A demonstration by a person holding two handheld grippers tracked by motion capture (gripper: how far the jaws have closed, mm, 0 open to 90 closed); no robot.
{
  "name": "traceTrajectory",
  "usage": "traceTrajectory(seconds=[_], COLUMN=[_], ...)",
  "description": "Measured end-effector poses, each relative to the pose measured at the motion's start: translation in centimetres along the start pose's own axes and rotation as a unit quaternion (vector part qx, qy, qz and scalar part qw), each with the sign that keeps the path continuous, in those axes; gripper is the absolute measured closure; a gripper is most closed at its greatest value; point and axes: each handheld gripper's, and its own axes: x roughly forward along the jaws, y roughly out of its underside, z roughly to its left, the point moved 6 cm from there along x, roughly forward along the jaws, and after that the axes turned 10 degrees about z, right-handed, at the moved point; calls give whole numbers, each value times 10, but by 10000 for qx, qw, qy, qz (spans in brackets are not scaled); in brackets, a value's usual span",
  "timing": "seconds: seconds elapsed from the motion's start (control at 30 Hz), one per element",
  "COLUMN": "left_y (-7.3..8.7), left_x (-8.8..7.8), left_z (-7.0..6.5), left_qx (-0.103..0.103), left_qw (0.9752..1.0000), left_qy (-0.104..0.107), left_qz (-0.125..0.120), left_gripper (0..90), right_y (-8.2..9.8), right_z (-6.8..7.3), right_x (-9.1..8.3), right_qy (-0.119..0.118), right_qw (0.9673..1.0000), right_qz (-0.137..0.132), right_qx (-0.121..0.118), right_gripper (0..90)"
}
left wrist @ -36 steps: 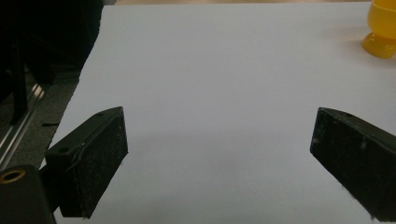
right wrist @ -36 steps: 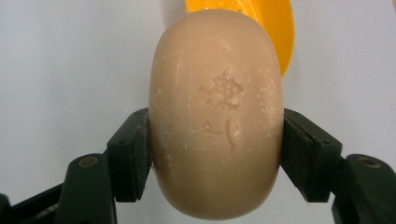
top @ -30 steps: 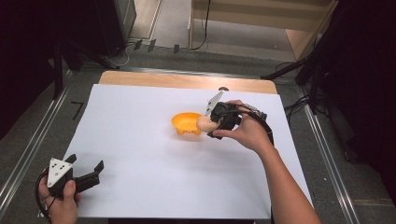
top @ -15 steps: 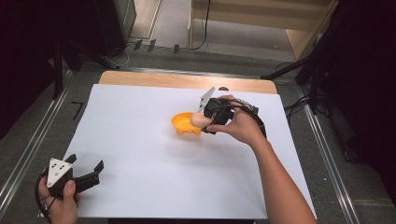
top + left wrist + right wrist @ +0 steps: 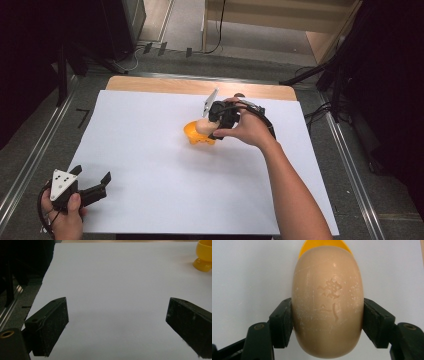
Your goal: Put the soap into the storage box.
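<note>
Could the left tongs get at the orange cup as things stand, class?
Probably yes: the left tongs stand open on bare white paper, with nothing lying between them and the orange cup. But the right tongs, gripping a soap bar, crowd its far side.

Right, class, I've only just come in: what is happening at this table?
A person works with a gripper in each hand. The right gripper has its fingers shut on a beige bar of soap, holding it just above a yellow cup on the white sheet. The left gripper sits open at the sheet's near left corner, holding nothing.
</note>
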Motion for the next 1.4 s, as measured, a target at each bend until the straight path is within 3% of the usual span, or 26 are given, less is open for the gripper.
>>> traceTrajectory(seconds=[0.57, 0.9, 0.97, 1.27, 1.4], left_y=[0, 0, 0, 0, 0], left_x=[0, 0, 0, 0, 0], left_z=[0, 0, 0, 0, 0], left_qx=[-15, -13, -19, -4, -2], left_qw=[10000, 10000, 10000, 10000, 10000], left_qy=[20, 15, 16, 8, 10], left_qz=[-15, -22, -26, -15, -3], left_gripper=[50, 51, 51, 52, 52], right_y=[-17, -16, -16, -2, 9], right_z=[-8, -10, -9, -10, -8], right_x=[11, 17, 15, 4, -1], right_qy=[-285, -255, -341, -304, -314], right_qw=[9994, 9992, 9992, 9991, 9976], right_qz=[154, 288, 196, -1, -164], right_qx=[-102, -121, -47, 287, 602], right_gripper=[332, 323, 293, 263, 213])
